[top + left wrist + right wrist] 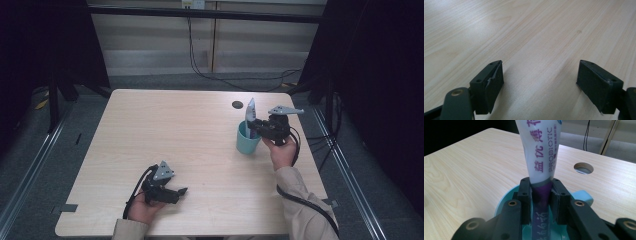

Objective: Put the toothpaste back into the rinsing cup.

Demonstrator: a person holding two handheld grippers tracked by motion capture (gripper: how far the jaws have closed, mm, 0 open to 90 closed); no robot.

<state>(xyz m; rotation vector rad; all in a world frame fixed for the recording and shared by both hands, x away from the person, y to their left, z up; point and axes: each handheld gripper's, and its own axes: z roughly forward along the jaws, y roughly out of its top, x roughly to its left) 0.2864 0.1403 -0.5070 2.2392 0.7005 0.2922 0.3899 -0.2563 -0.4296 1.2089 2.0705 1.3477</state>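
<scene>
A light blue cup (247, 140) stands on the right half of the wooden table (165, 125). A white and purple toothpaste tube (250, 116) stands upright in it, its flat end up. My right gripper (254, 127) is shut on the tube just above the cup's rim. In the right gripper view the black pads (526, 192) press both sides of the tube (541, 160) over the cup (506, 200). My left gripper (181, 192) rests near the table's front edge, held by a hand. Its jaws stand wide apart over bare wood in the left gripper view (540, 80).
A round cable hole (237, 104) lies in the tabletop behind the cup, also seen beyond the tube as a hole (583, 167). Cables trail from both grippers. Dark curtains and rails flank the table.
</scene>
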